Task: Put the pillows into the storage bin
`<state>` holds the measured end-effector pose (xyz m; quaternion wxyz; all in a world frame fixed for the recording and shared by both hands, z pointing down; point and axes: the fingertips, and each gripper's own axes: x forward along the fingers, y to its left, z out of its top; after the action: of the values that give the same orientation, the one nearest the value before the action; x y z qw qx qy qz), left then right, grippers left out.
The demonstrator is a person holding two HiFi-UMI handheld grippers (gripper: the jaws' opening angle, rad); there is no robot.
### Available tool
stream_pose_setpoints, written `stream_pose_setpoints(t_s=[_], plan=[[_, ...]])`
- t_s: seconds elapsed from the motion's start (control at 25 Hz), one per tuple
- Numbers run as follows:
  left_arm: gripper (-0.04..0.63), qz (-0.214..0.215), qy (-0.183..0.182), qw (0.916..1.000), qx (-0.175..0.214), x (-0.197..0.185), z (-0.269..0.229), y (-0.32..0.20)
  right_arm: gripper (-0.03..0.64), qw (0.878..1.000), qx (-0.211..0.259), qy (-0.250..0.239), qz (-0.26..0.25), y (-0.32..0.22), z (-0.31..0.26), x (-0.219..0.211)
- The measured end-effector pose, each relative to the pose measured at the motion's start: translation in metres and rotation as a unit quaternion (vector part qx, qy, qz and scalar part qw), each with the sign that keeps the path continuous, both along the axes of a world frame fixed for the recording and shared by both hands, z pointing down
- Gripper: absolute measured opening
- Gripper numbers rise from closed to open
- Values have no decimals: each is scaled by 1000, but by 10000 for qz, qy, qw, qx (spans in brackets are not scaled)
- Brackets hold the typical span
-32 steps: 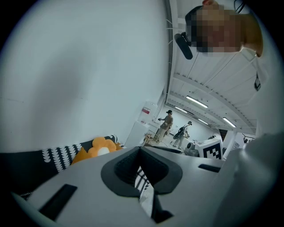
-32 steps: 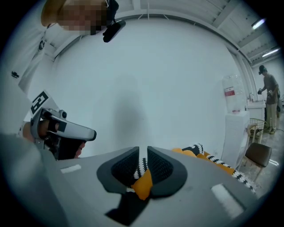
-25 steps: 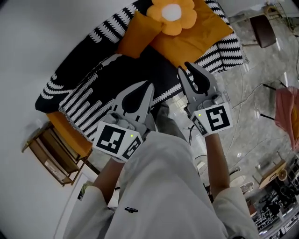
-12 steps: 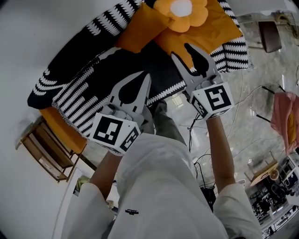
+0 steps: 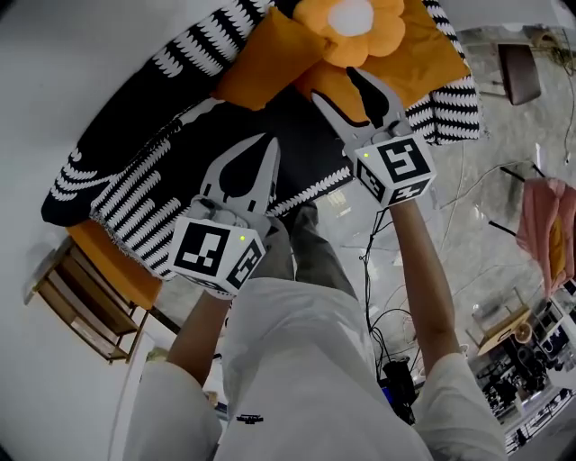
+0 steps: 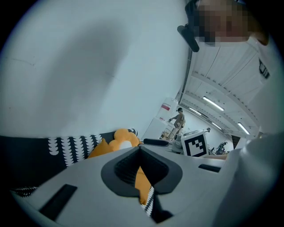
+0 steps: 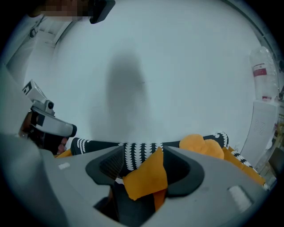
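Observation:
An orange square pillow [image 5: 261,63] lies on a sofa under a black-and-white throw [image 5: 153,180]. Beside it are a flower-shaped orange pillow [image 5: 351,27] and a larger orange pillow [image 5: 423,54]. My right gripper [image 5: 335,83] hovers just short of them; its jaws are opening with nothing pressed between them. In the right gripper view the square pillow's corner [image 7: 148,177] shows through the gap, with the flower pillow [image 7: 202,146] to the right. My left gripper [image 5: 268,142] hangs over the throw with its tips together, holding nothing. No storage bin is in view.
A wooden side table [image 5: 81,302] stands at the sofa's left end. Cables [image 5: 387,324] lie on the glossy floor below the sofa. A pink cloth [image 5: 549,225] hangs at the right, and a dark chair [image 5: 517,63] stands at the far right.
Both grippers have moved forward toward the pillows. The right gripper's jaws have spread apart; the left's have stayed together.

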<state>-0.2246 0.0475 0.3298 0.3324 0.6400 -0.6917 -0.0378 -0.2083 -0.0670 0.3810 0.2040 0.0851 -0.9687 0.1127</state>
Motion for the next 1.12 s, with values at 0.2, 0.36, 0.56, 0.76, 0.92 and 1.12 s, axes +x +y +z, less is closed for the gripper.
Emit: stream_pose_setpoints(t_s=[0.2, 0.36, 0.56, 0.76, 0.92, 1.12], plan=[[9, -58, -19, 10000, -43, -14, 19, -6, 273, 9997, 43, 166, -159, -9, 30, -25], [9, -93, -44, 9999, -130, -27, 42, -13, 273, 9989, 96, 346, -286, -17, 56, -44], [9, -165, 30, 9995, -253, -40, 70, -18, 273, 9975, 127, 604, -329, -29, 92, -60], [9, -173, 76, 9993, -329, -46, 87, -21, 273, 9953, 139, 893, -338, -43, 132, -74], [9, -83, 32, 9992, -389, -49, 94, -26, 273, 9931, 119, 1128, -289, -55, 160, -83], [9, -30, 51, 9989, -459, -54, 101, -23, 284, 9853, 212, 1673, -284, -61, 204, -90]])
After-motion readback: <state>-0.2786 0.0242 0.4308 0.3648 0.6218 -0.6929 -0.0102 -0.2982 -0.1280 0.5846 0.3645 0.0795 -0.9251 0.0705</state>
